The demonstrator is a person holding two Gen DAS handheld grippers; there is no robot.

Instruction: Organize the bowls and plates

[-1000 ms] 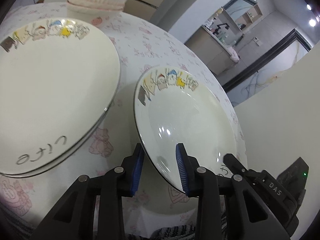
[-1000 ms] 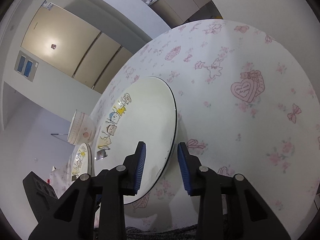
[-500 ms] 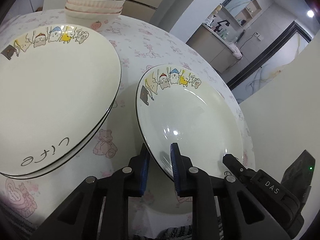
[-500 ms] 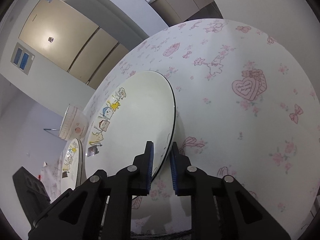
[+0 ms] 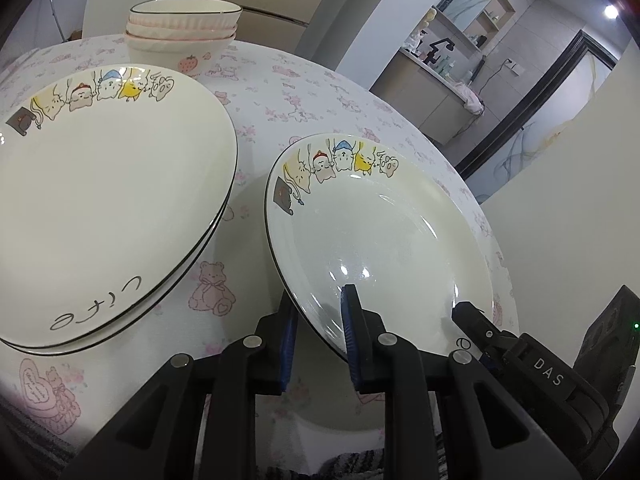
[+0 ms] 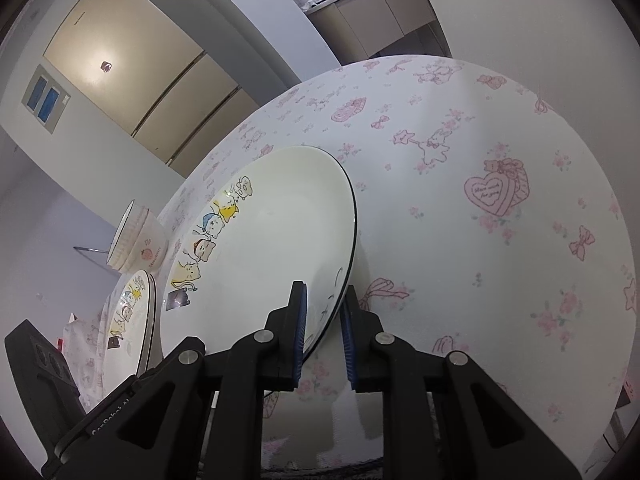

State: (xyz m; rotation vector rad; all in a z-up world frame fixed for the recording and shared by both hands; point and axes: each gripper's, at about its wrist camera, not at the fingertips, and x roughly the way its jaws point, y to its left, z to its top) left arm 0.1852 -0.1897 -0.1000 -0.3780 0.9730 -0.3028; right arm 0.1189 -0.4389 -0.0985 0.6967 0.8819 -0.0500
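Gripping plate (image 5: 384,240) rim: left gripper (image 5: 318,336); right gripper (image 6: 324,332).

My left gripper (image 5: 316,336) covers the near rim of the plate (image 5: 380,240), and my right gripper (image 6: 323,332) hides the rim on its side, so I can't tell if the pads touch it. The stacked plates (image 5: 104,200) run off the left edge. The lower bowls (image 5: 180,36) sit hidden inside each other. The lettering on the heart print (image 6: 494,194) is too small to read. The far counter clutter (image 5: 444,60) is blurred.
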